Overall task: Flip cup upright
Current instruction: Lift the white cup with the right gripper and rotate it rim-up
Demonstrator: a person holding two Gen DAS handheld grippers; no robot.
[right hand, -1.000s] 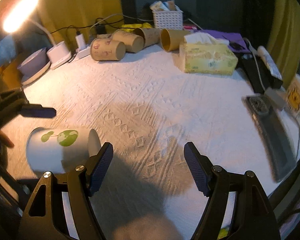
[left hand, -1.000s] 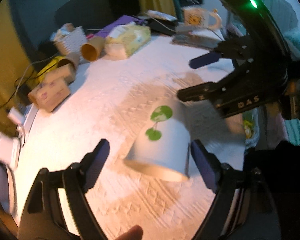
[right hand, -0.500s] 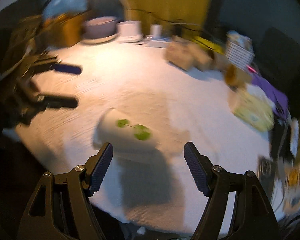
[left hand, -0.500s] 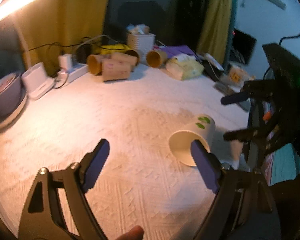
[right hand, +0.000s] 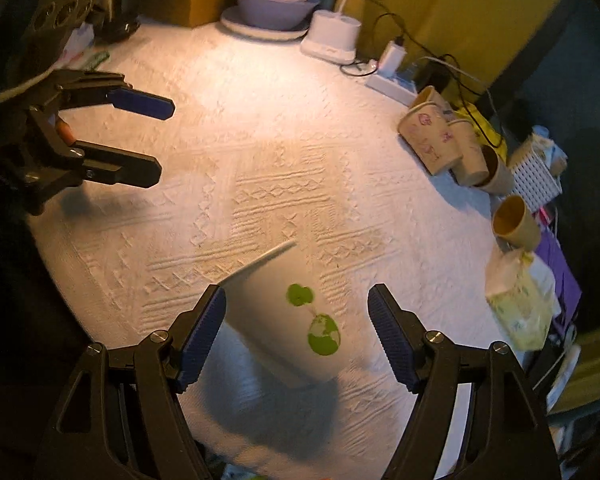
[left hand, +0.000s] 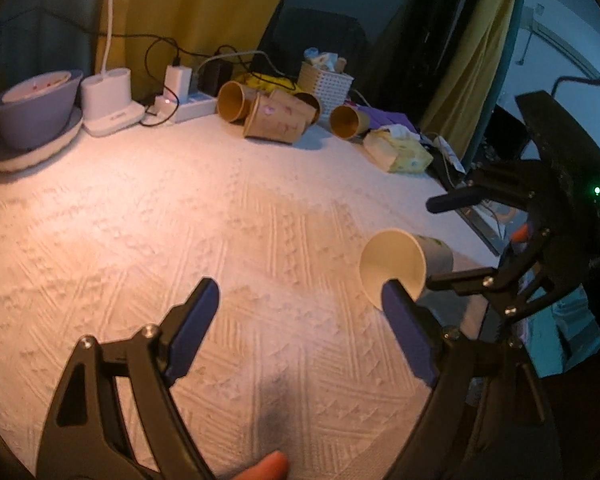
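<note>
A white paper cup with a green leaf print [right hand: 288,312] lies on its side on the white textured tablecloth [right hand: 292,168]. In the right wrist view it sits between the open fingers of my right gripper [right hand: 296,332], apart from both pads, rim pointing away. In the left wrist view the cup [left hand: 394,268] shows its open mouth, just beyond the right fingertip of my open, empty left gripper [left hand: 300,308]. The right gripper [left hand: 456,240] straddles the cup's base there. The left gripper [right hand: 160,142] hangs open at the table's left edge.
Several brown and patterned paper cups [left hand: 276,114] lie at the back with a white basket [left hand: 326,80], a tissue pack [left hand: 400,152], a power strip [left hand: 188,106], a white charger base [left hand: 108,110] and a grey bowl on a plate [left hand: 36,108]. The table edge drops off near the cup.
The right gripper has swung round behind the cup, so its fingers now straddle it. The left gripper has pulled back and turned, and the cup sits off its right fingertip.
</note>
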